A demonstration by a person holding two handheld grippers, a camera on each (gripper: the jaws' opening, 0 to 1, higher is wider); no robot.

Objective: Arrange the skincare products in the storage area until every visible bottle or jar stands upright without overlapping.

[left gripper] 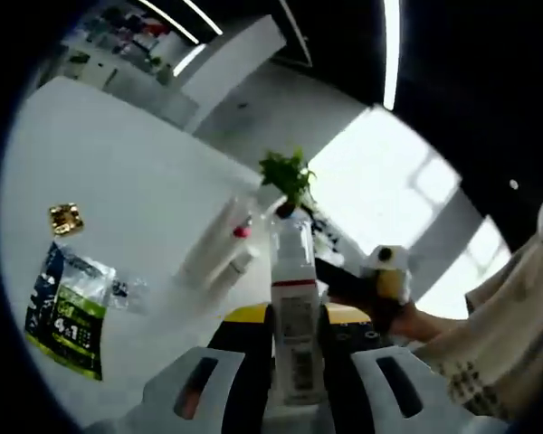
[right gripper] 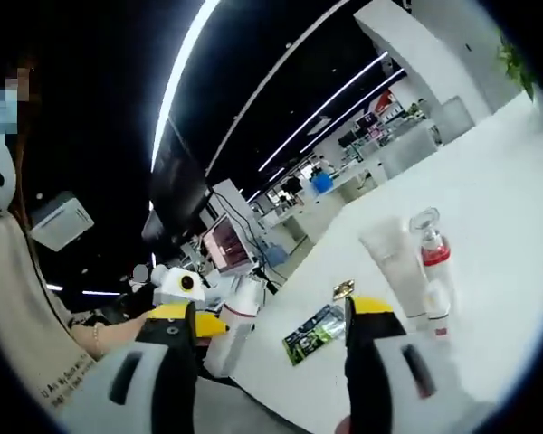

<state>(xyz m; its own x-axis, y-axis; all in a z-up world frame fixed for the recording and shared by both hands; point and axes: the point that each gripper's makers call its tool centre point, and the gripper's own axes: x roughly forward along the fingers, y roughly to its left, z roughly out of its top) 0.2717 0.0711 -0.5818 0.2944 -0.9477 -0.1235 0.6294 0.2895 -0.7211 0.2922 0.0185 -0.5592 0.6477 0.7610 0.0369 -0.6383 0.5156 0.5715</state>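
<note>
L gripper (left gripper: 294, 384) is pinching a clear bottle (left gripper: 294, 307) w/ a red band and a label, jaws pressed on both sides of its lower body. Bottle is held off the table (left gripper: 118, 181), cap end pointing away from the cam, so it's prob being carried toward the others to be stood up. From the right gripper view the same bottle (right gripper: 238, 330) shows at the table edge, gripped by the L gripper w/ yellow-topped jaws.

R gripper (right gripper: 271, 362) is spread wide, nothing between the jaws. It hangs near the table edge, free for the next item.

On the table: a white tube (left gripper: 213, 240) and a small bottle w/ a red cap (left gripper: 242, 232) lie side by side, touching or nearly so. In the right gripper view the tube (right gripper: 394, 262) and a clear bottle w/ red collar (right gripper: 432, 249) sit just beside each other; can't tell for sure if they lie flat or stand. A green sachet (left gripper: 68, 312) lies flat, well apart from the tube, w/ a small gold packet (left gripper: 65, 218) near it. A plant (left gripper: 288, 176) is at the far end.

Judgement: task is early. At least the tube group needs standing up, and the held bottle isn't set down yet. Risk: a tall narrow bottle tips easily on release.
</note>
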